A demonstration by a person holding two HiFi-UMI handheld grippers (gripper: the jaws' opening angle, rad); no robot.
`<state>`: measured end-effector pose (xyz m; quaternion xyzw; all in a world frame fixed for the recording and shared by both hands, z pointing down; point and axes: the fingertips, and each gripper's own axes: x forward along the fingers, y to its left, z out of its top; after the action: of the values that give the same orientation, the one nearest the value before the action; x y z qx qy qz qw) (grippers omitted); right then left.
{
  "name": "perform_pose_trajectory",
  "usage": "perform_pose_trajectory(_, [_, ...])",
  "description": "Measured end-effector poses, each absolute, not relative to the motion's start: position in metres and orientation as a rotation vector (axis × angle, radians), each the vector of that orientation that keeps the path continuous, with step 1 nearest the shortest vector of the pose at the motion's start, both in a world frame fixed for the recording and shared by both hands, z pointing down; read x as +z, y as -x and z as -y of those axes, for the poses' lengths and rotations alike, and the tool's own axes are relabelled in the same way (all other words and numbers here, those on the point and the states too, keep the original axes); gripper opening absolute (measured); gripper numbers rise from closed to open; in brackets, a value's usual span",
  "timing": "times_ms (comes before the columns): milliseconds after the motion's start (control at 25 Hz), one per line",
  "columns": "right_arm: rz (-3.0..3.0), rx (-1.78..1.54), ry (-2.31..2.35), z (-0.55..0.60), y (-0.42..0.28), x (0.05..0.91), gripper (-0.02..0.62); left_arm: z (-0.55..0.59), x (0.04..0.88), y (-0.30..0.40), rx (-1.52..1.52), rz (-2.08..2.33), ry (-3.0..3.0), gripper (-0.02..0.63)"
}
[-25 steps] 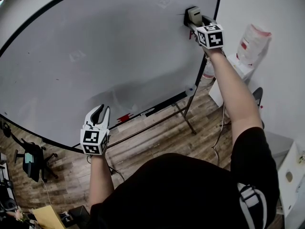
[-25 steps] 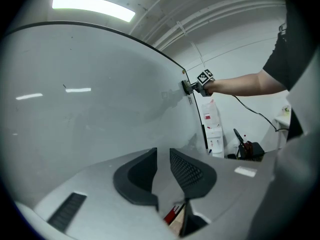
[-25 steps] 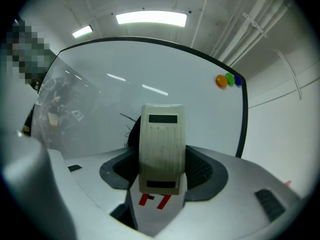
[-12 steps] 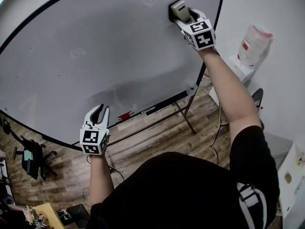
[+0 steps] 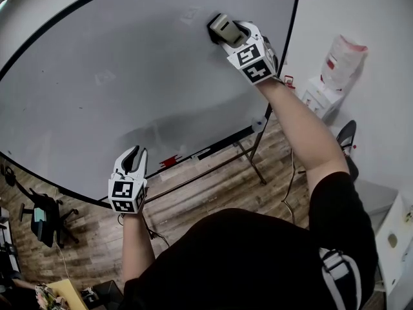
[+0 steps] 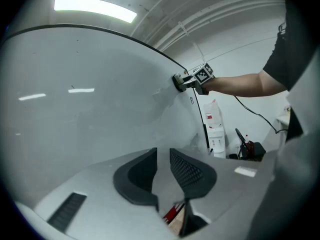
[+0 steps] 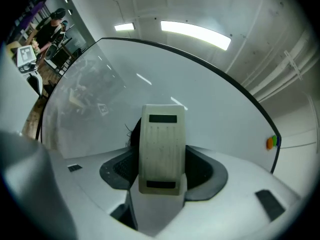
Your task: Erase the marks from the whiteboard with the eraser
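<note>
While my right gripper (image 5: 230,36) clamps the eraser (image 7: 161,146) by its sides against the whiteboard's (image 5: 129,76) upper right, I judge it light, stiff-shelled, soft-faced; mid-body hold suits. Left gripper (image 6: 162,163) slightly parted, empty.

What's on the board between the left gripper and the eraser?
Only bare, faintly smudged whiteboard separates the left gripper from the eraser, as the head view shows.
</note>
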<state>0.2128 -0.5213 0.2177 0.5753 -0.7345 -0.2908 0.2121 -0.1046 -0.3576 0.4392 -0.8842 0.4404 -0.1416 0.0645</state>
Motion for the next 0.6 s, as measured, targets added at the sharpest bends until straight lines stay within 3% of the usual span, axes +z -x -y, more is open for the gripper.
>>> perform_pose_trajectory(600, [2.083, -0.702, -1.581, 0.5261, -0.2142, 0.2177, 0.244, 0.3626, 0.4395, 0.1030, -0.434, -1.331, 2.668, 0.089])
